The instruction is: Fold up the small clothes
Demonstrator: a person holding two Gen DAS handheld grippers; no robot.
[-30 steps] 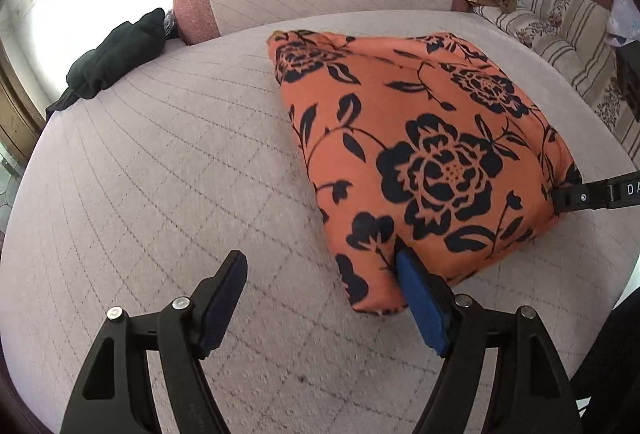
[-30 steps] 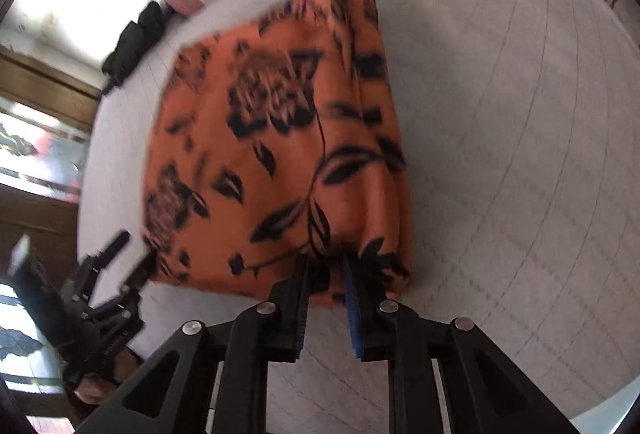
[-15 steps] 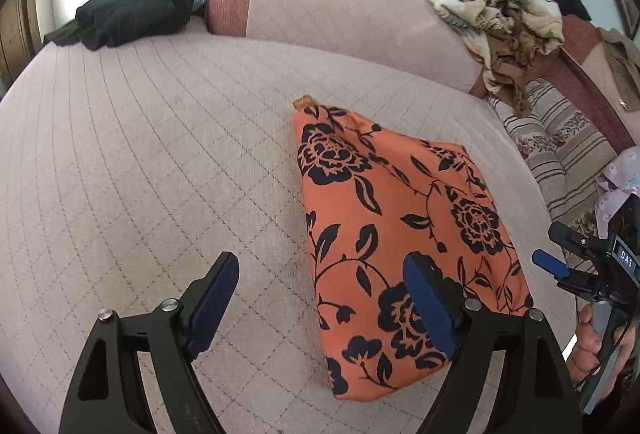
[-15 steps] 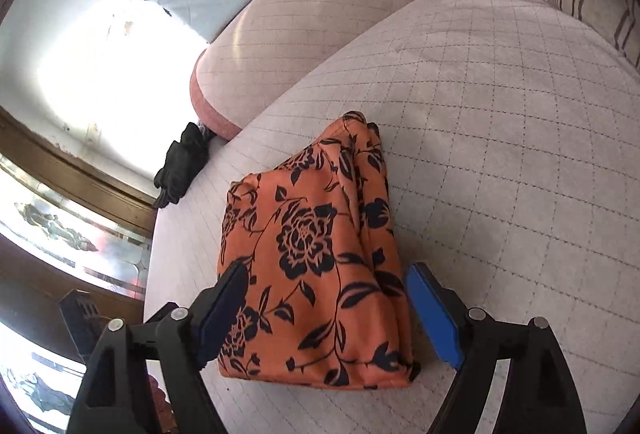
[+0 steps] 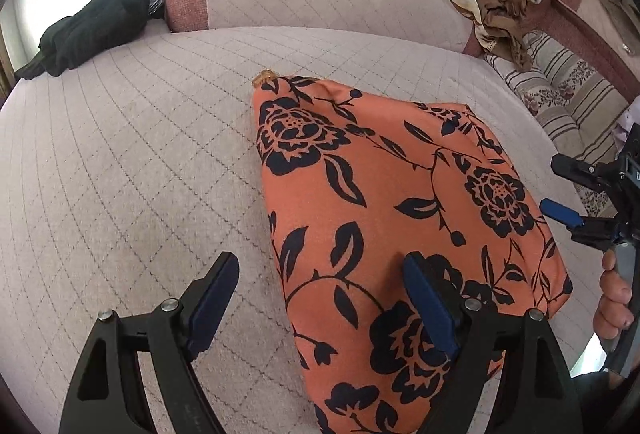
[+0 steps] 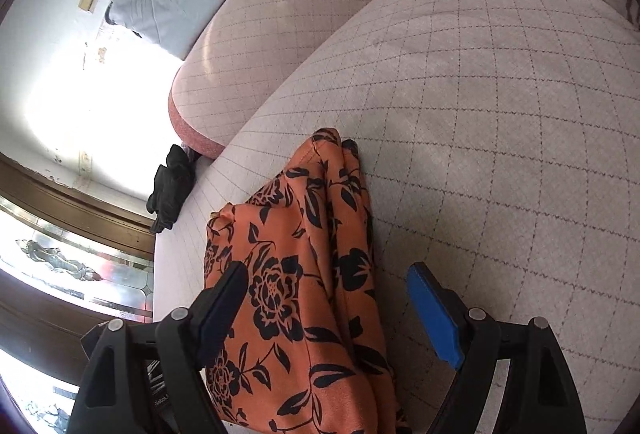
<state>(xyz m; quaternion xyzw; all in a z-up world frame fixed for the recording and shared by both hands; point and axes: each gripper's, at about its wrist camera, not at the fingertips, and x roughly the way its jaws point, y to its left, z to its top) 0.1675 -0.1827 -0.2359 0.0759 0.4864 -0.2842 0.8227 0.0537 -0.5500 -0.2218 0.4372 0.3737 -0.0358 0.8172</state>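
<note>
Both pairs of fingers stand wide apart and grip nothing: the left gripper [image 5: 316,298] and the right gripper [image 6: 328,298] hover over the near end of the folded orange cloth [image 5: 400,218], which lies flat on the quilted couch seat [image 5: 140,162]. The right's jaws have just been opening, with cloth below but not pinched. This fold looks finished and released; next comes setting it aside or fetching another garment, perhaps the black one [image 5: 92,30].

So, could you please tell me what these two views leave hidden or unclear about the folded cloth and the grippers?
- Cloth, near edge: cut off by the frame's bottom and covered by the fingers in both views.
- Right gripper, left wrist view: body cut off at the right edge.
- Left gripper, right wrist view: almost wholly behind the right gripper's left finger.
</note>
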